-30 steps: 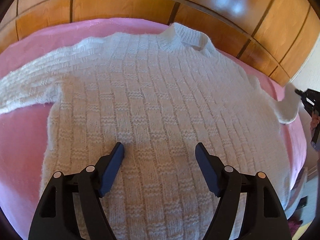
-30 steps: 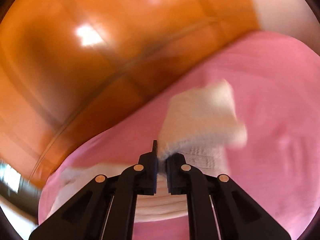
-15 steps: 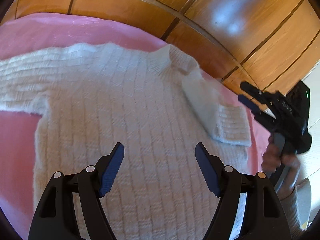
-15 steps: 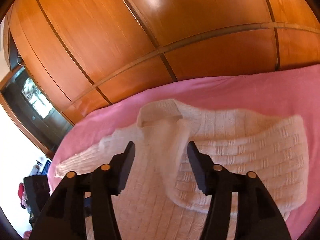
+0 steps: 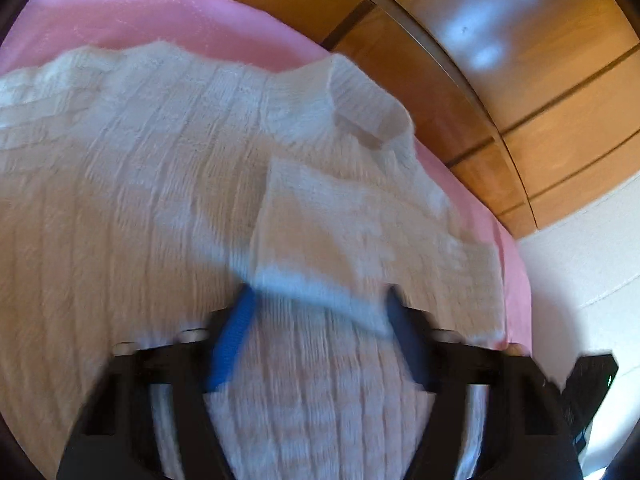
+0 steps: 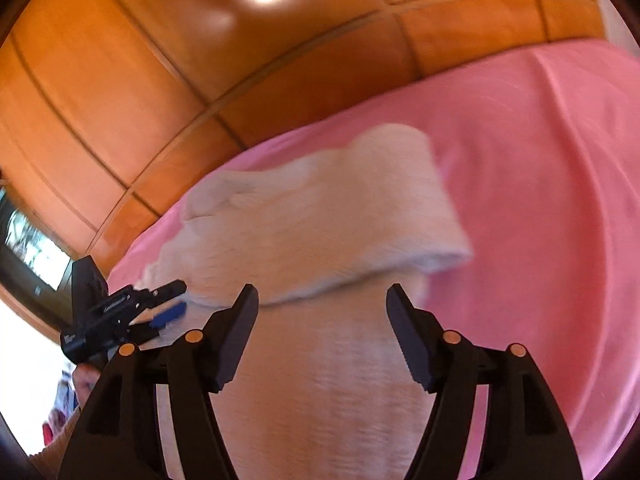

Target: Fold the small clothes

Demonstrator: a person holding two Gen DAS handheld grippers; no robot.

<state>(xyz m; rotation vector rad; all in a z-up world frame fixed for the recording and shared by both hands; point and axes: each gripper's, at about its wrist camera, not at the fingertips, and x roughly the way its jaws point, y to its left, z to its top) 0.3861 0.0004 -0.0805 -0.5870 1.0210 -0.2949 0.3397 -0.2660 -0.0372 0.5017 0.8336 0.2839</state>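
A white knitted sweater lies flat on a pink bedspread, collar toward the wooden wall. Its right sleeve is folded in across the chest. My left gripper is open, low over the sweater's body, with the sleeve cuff just ahead of its fingertips. In the right wrist view the sweater shows with the folded sleeve on top. My right gripper is open and empty above the sweater's body. The left gripper also shows in the right wrist view, open at the sweater's left edge.
A glossy wooden panelled wall runs behind the bed. The bedspread stretches bare to the right of the sweater. A white wall and the bed's right edge lie beyond the sweater in the left wrist view.
My right gripper laid the sleeve across the chest, opened, and pulled back. My left gripper moved right and forward toward the folded sleeve cuff, staying open.
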